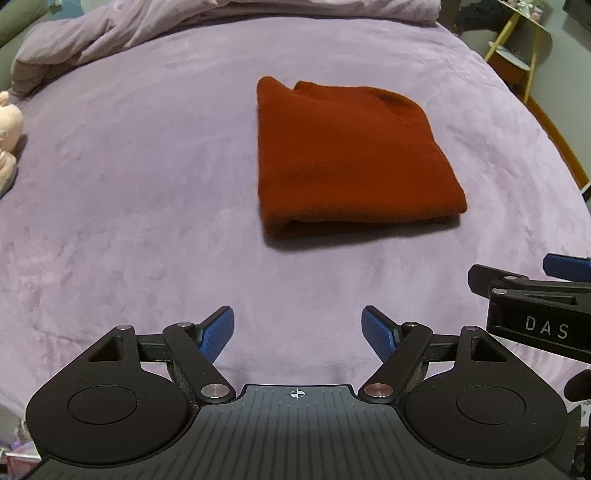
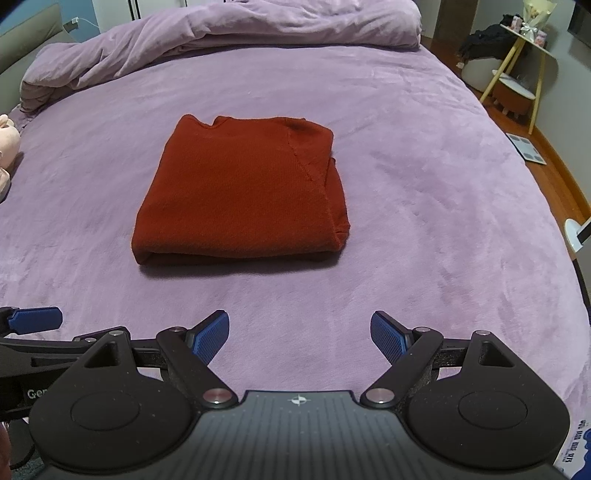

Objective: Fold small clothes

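left wrist view: nearest the lens, the left gripper (image 1: 297,330), black body, blue-padded fingers (image 1: 218,338) spread wide apart with nothing between them, only purple bedspread (image 1: 129,221) under the gap. the right gripper (image 1: 554,280) enters at the right edge, seen side-on; one blue pad visible. beyond, the rust-red garment (image 1: 343,158) lies folded into a compact rectangle on the bedspread, right of centre, well apart from both grippers, folded edge facing the camera. a crumpled purple duvet (image 1: 110,33) is heaped at the far end; a pale pink plush toy (image 1: 7,129) sits at the left edge.

right wrist view: nearest the lens, the right gripper (image 2: 300,338), jaws likewise wide apart and empty. the left gripper (image 2: 35,321) shows at the lower left edge. the garment (image 2: 240,192) lies left of centre, flat, touched by neither gripper. a yellow-legged side table (image 2: 517,70) stands on wooden floor at the far right.
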A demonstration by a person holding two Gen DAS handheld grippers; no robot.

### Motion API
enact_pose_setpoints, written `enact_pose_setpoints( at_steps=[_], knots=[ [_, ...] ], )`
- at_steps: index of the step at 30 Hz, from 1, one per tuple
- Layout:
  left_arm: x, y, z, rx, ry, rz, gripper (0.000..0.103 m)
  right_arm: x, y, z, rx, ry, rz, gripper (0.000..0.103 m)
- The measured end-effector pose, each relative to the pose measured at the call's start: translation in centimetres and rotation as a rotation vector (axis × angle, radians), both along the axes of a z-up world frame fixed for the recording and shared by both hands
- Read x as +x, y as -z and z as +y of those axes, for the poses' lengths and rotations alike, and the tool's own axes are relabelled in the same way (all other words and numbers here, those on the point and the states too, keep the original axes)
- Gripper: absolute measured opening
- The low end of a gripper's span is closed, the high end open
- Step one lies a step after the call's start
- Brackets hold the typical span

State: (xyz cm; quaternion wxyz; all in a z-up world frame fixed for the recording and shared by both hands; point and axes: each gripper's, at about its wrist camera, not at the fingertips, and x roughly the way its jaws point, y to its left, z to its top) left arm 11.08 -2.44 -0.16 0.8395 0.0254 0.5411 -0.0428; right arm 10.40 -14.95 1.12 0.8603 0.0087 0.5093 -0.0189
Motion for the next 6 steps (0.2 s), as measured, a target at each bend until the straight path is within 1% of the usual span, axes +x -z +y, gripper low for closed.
enact_pose_setpoints(
  at_steps=[6],
  knots=[
    [-0.07,-0.06,-0.14,0.013,-0.008,-0.001,0.081,-0.12,-0.12,-0.08,0.001,0.006,-0.003,0.084]
  ],
)
